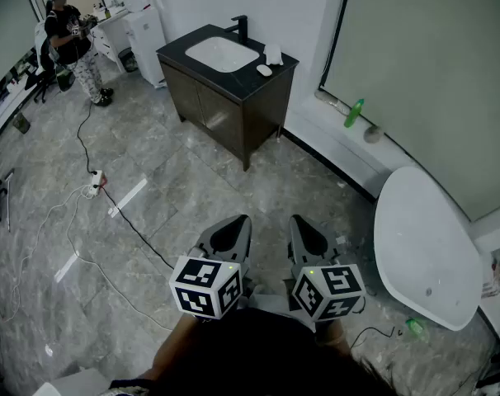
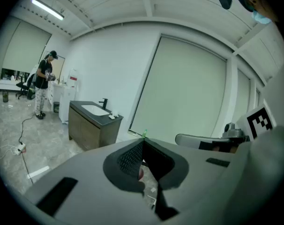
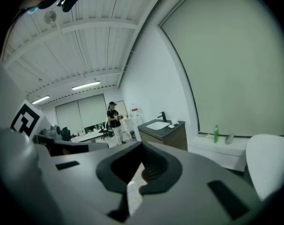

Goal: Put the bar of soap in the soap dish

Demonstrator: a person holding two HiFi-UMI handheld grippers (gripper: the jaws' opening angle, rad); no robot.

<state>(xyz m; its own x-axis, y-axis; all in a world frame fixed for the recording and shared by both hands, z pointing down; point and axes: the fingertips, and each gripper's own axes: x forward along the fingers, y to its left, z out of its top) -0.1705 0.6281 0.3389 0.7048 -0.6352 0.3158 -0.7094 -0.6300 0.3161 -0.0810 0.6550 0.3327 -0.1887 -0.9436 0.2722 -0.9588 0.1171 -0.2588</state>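
Both tools sit low in the head view, side by side and aimed toward 12 o'clock: the left gripper and the right gripper. In its own view each has its jaws closed tip to tip, with nothing between them.

Well apart from them, at 12 o'clock, stands a dark vanity with a white basin and a black tap. On its top, at the basin's 3 o'clock, lies a small white oval that looks like the soap. A taller white object stands just behind it; whether that is the dish I cannot tell.

A person stands at 10 o'clock, and a green bottle on a ledge at 1 o'clock. A white panel lies at 3 o'clock. A cable crosses the floor at 9 o'clock.
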